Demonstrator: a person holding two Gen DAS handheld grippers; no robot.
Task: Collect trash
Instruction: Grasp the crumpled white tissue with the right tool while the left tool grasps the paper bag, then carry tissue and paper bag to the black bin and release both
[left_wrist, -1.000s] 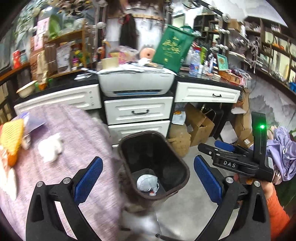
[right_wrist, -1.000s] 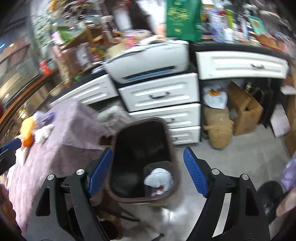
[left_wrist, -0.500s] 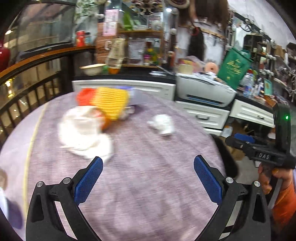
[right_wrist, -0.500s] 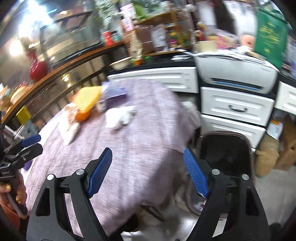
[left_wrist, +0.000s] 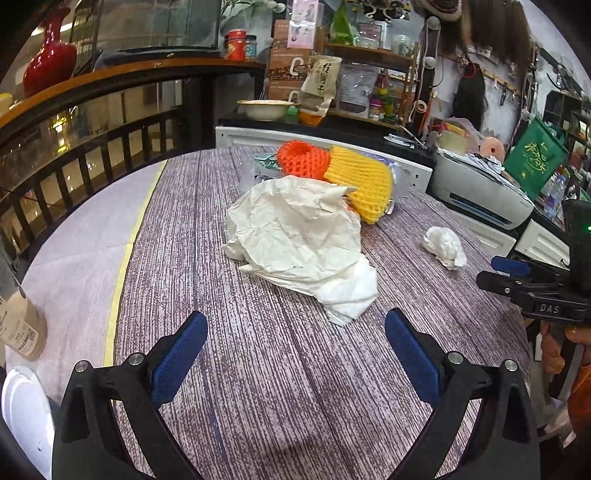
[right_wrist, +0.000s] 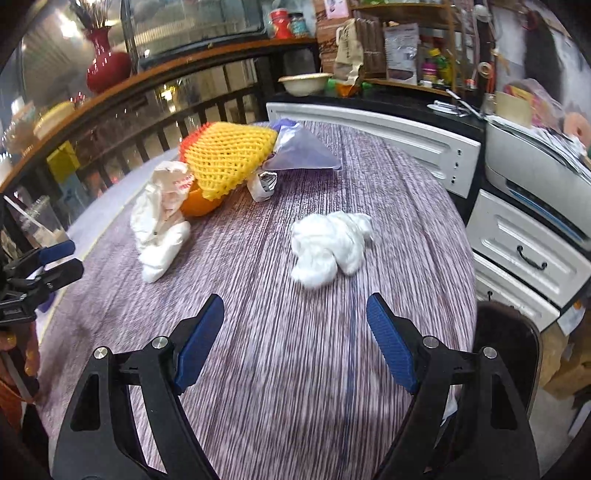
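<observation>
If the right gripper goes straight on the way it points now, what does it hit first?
Most likely the small crumpled white tissue, lying apart on the tablecloth ahead of the open right gripper; depth is uncertain.

Both tools have swung from the trash bin (right_wrist: 509, 350) to the table (left_wrist: 295, 387).

"DAS" on the right gripper (left_wrist: 532, 291), seen from the left wrist
</observation>
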